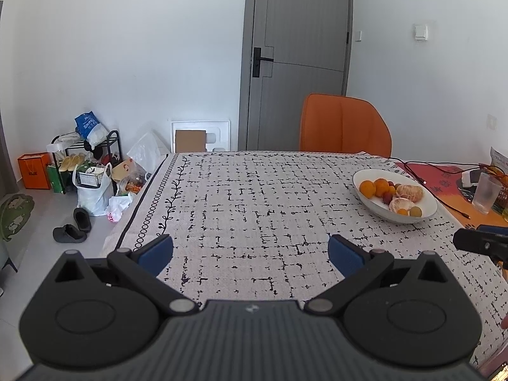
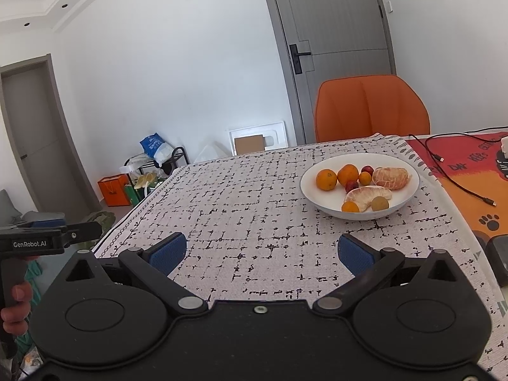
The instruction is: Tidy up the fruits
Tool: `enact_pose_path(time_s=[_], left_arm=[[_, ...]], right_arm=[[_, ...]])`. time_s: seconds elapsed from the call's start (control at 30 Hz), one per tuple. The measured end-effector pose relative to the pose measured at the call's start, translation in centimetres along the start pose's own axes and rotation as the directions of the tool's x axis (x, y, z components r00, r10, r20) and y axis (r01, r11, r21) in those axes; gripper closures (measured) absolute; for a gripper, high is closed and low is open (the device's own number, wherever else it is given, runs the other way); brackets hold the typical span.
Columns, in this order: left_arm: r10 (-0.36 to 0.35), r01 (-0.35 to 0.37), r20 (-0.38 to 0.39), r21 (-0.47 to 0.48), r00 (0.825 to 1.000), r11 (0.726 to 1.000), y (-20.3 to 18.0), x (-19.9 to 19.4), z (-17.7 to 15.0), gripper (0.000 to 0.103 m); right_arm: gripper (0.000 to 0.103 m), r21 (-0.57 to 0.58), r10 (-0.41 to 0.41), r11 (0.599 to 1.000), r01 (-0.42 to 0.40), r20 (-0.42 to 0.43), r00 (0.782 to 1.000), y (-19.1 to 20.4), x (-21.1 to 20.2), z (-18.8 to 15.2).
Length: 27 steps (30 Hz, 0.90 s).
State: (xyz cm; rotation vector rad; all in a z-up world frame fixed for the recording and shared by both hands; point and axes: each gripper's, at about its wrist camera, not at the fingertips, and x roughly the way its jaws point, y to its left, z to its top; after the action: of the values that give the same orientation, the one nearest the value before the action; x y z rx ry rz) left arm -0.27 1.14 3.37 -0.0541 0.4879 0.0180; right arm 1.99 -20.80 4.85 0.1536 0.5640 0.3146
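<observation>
Both the left gripper [image 1: 250,252] and right gripper [image 2: 262,250] hovered with jaws spread and empty. The white bowl [image 2: 409,197] of fruit sat ahead and right of them on the table [image 2: 254,222]. The peeled citrus [image 2: 391,177] looked soft and bruisable; the 2 whole oranges [image 2: 326,179] seemed firmer, best pinched across the middle.

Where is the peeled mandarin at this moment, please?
The whole peeled mandarin lies in the white bowl, on its far right side in the right wrist view, next to a small orange fruit and behind a peeled half piece.
</observation>
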Motion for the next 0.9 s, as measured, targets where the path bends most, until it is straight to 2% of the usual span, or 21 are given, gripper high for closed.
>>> enact_pose_path(time_s=[0.9], left_arm=[[-0.018, 0.018, -0.013, 0.002, 1.000, 1.000, 0.02, 0.20, -0.15, 0.000]], right_arm=[[0.000, 0.006, -0.008, 1.000, 0.008, -0.022, 1.000, -0.21, 0.58, -0.26]])
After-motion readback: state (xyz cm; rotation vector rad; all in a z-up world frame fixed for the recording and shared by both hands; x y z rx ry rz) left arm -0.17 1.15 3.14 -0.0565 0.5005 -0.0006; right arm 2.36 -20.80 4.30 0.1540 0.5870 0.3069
